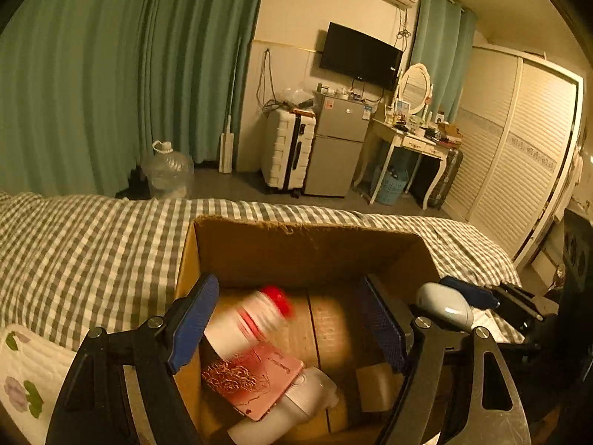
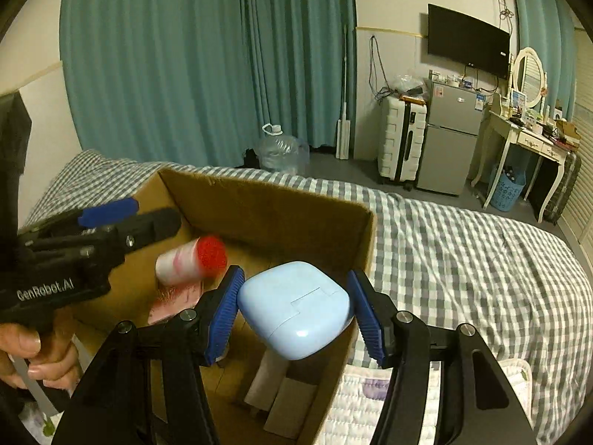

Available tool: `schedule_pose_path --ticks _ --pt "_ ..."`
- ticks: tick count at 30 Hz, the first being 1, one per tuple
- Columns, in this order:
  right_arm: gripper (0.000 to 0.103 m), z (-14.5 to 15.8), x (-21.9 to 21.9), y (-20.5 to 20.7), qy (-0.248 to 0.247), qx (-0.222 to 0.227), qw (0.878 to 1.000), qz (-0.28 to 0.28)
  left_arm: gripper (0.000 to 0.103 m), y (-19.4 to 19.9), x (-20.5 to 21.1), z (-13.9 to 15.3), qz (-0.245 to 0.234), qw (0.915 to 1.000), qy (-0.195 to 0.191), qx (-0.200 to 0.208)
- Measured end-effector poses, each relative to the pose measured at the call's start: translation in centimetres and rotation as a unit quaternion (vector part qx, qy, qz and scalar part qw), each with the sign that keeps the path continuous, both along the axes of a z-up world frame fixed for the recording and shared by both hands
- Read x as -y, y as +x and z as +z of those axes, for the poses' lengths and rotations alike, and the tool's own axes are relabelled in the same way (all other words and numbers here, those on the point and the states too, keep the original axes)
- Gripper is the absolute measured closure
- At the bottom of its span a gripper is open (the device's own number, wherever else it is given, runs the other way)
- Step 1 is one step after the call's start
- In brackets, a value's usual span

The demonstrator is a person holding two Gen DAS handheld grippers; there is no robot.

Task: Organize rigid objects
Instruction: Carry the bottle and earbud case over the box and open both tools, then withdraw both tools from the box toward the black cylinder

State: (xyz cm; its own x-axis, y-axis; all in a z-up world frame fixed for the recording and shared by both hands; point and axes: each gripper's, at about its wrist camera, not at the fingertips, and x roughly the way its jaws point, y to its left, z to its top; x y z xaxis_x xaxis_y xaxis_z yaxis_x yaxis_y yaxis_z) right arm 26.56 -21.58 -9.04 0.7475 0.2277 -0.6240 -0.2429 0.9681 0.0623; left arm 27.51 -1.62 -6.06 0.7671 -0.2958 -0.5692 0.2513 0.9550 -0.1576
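A cardboard box (image 1: 296, 237) stands on the checked bed. My left gripper (image 1: 287, 328) is open above the box; a white bottle with a red cap (image 1: 252, 319) is blurred in mid-air between and below its fingers. A pink booklet (image 1: 255, 378) and a white bottle (image 1: 296, 404) lie in the box. My right gripper (image 2: 296, 307) is shut on a light blue rounded case (image 2: 296, 307), held over the box's right rim (image 2: 365, 244). The left gripper (image 2: 107, 215) and falling bottle (image 2: 192, 265) show in the right wrist view.
The bed has a grey-white checked cover (image 2: 463, 259). A floral quilted pad (image 2: 370, 408) lies near the box. Beyond the bed are a water jug (image 2: 281, 148), white suitcase (image 2: 402, 141), small fridge (image 2: 450, 141) and dressing table (image 2: 530, 141).
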Motion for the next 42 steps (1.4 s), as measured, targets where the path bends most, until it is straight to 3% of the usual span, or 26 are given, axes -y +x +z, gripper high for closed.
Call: schedule_pose_path --ticks 5,8,10,18,24,30,35,42 --pt "0.043 -0.9 -0.8 -0.1 -0.015 -0.004 1.000 0.009 0.023 -0.1 -0.5 0.4 0.007 0.9999 -0.010 -0.001" --pt "0.026 -0.9 -1.4 -0.2 -0.032 -0.003 0.999 0.012 0.023 -0.7 -0.7 1.3 0.014 0.9999 -0.004 0.007" --pt "0.026 -0.4 -1.7 -0.5 -0.034 0.000 0.999 0.013 0.023 -1.3 -0.9 2.0 0.018 0.9997 -0.002 0.013" --pt "0.024 6.6 -1.3 -4.4 -0.028 0.065 0.997 -0.008 0.023 -5.5 -1.7 8.7 0.029 0.9971 0.009 0.070" --pt "0.010 13.5 -0.7 -9.0 -0.003 0.136 0.990 -0.024 0.022 -10.4 -2.1 14.9 0.035 0.9912 0.013 0.127" --pt "0.000 19.1 -1.1 -14.2 -0.017 0.188 0.982 -0.032 0.022 -14.6 -3.1 19.7 0.051 0.9870 0.007 0.153" --pt "0.000 20.8 -1.6 -18.4 -0.022 0.211 0.977 -0.025 0.022 -18.0 -3.9 21.4 0.056 0.9845 0.009 0.166" --pt "0.000 20.7 -1.6 -23.9 -0.019 0.232 0.972 -0.028 0.023 -22.1 -4.5 21.2 0.052 0.9841 0.003 0.170"
